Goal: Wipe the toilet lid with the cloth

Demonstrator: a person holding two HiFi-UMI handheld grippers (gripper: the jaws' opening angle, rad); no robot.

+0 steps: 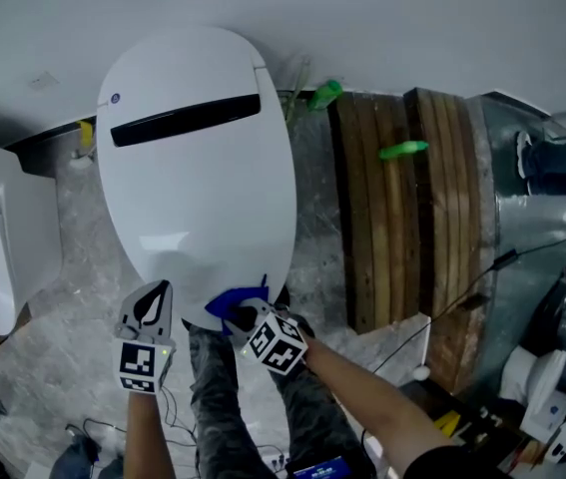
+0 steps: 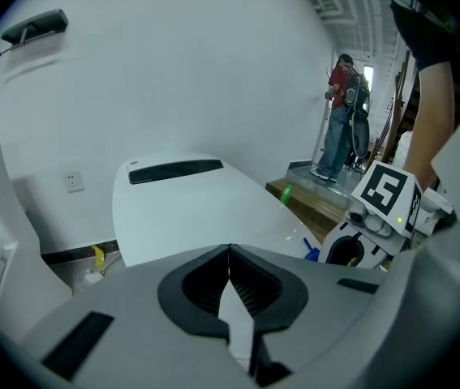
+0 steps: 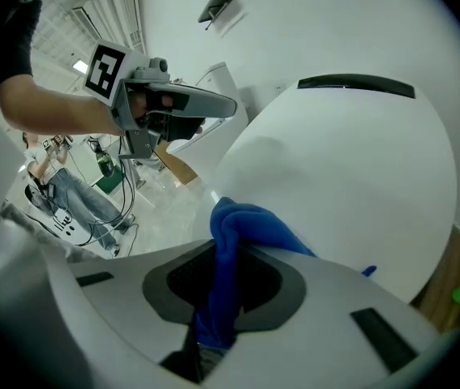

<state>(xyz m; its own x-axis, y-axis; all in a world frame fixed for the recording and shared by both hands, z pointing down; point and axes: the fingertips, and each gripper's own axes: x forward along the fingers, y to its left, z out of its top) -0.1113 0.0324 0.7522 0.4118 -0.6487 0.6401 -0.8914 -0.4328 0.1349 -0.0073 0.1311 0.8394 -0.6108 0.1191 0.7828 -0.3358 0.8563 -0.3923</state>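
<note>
Grips a bunched blue cloth (image 3: 238, 225) in the right tongs (image 3: 220, 282), shut tight on a fold of it, with the loose end spilling out ahead. Holds that cloth at the near rim of the closed toilet lid (image 1: 198, 168), a little right of the lid's middle in the head view. Cannot tell whether it touches the plastic or hangs just above it. Shows the left tongs (image 2: 230, 258) closed on nothing, pads together, just beside the lid's near-left edge and apart from the cloth.

Looks like the opening of the wipe, or the near end of 1 pass. Shows no streak or wet mark on the white lid, so gives no way to judge how much is done. Calls next for pressing the cloth flat onto the lid and pushing it away toward the far end, where the dark slot (image 1: 185, 120) sits, then drawing it back in overlapping strokes across the width. Needs a light, even push, since the lid curves down at its 2 sides and the cloth could slip off the rim.

Lies closed and, by the look of it, roughly level and slightly domed, with its long axis running near to far. Points its narrower rounded end at the person and its broad end at the wall (image 1: 412, 18). Trails the cloth's length out of the tongs toward the lid.
</note>
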